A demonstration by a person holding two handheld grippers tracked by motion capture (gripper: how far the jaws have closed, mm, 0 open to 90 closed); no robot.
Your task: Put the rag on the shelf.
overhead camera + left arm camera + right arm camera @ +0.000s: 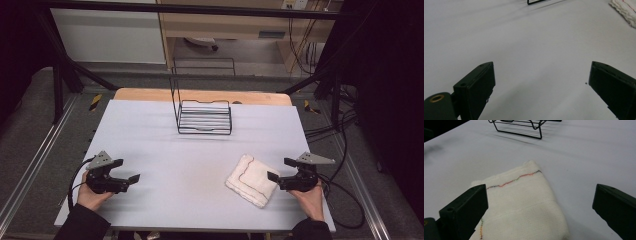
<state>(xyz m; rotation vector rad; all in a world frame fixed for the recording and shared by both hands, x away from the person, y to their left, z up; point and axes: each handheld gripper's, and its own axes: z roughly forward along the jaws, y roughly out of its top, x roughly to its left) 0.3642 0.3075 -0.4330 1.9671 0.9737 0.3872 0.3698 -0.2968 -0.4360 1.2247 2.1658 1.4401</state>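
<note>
A folded white cloth [250,180] with a coloured stitched line lies flat on the table's right front. My right gripper [280,169] is held just to its right and is open, its jaws pointing left toward the cloth's edge. In the right gripper view the cloth [524,202] lies between and below the wide-apart jaws of this gripper [540,200], with nothing pinched. My left gripper [127,170] is open near the left front, over bare table. In the left gripper view its jaws [541,75] are spread wide over the bare surface, with the cloth [626,10] far off at the upper right.
A black wire rack [204,117] stands at the back middle of the white table [175,145], and appears as the rack [520,126] in the right gripper view. A wooden board edge [150,95] lies behind the table. Cables [345,195] trail off the right side.
</note>
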